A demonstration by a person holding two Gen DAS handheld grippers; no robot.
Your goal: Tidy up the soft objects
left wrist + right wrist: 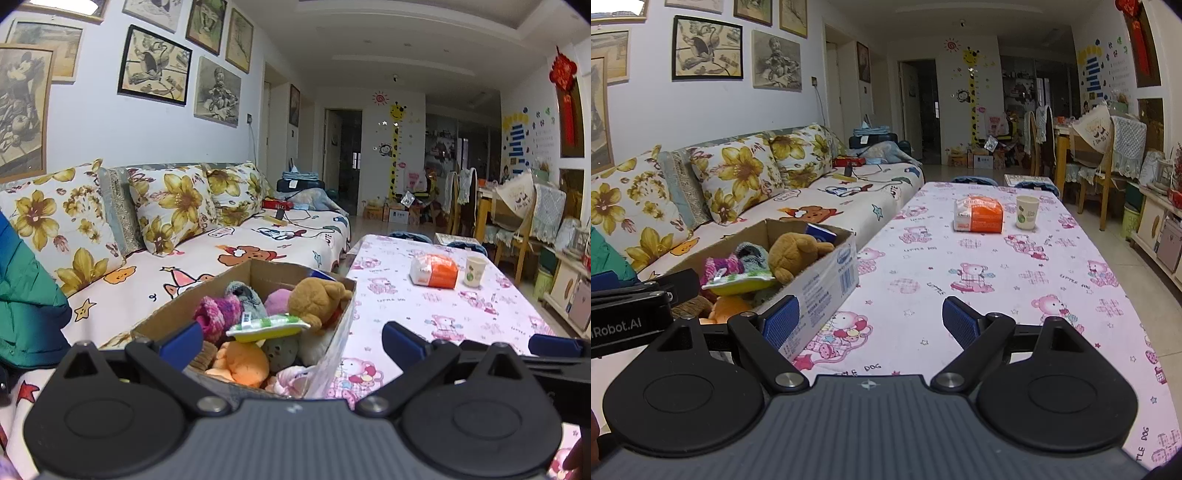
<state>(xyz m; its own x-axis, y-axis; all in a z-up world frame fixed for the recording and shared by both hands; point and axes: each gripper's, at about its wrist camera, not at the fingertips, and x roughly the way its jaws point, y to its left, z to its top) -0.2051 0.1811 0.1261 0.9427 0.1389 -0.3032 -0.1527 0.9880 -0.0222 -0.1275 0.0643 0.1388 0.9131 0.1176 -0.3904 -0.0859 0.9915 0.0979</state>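
Sofa (258,236), left of the table: cartoon-print cover, plump floral cushions along its back.

Table (997,280): flat, under a smooth pink cloth printed with bears and "Little Dog" lettering.

Box (827,280): corrugated cardboard, open top, blue print on its side wall, standing on the table's left edge next to the sofa. Soft things heaped inside: a brown plush bear (317,299) at the far end, a knitted pink-purple piece (218,314), a grey fuzzy one behind that, a flat green-white-yellow item (267,326) lying across the top, an orange plush (242,363) at the near end.

Far end of the table, well apart from the box: a soft orange-and-white pack (979,215), a paper cup (1027,212) just beside it.

The left view looks down into the box and shows the orange plush whole; the right view shows the box's printed outer wall and more bare cloth.

Left gripper (291,341): level, low, at the box's near end; blue ribbed pads (183,341) wide apart, nothing between them, near box corner sits in the gap.

Right gripper (870,325): level over the cloth just right of the box, pads apart, empty.
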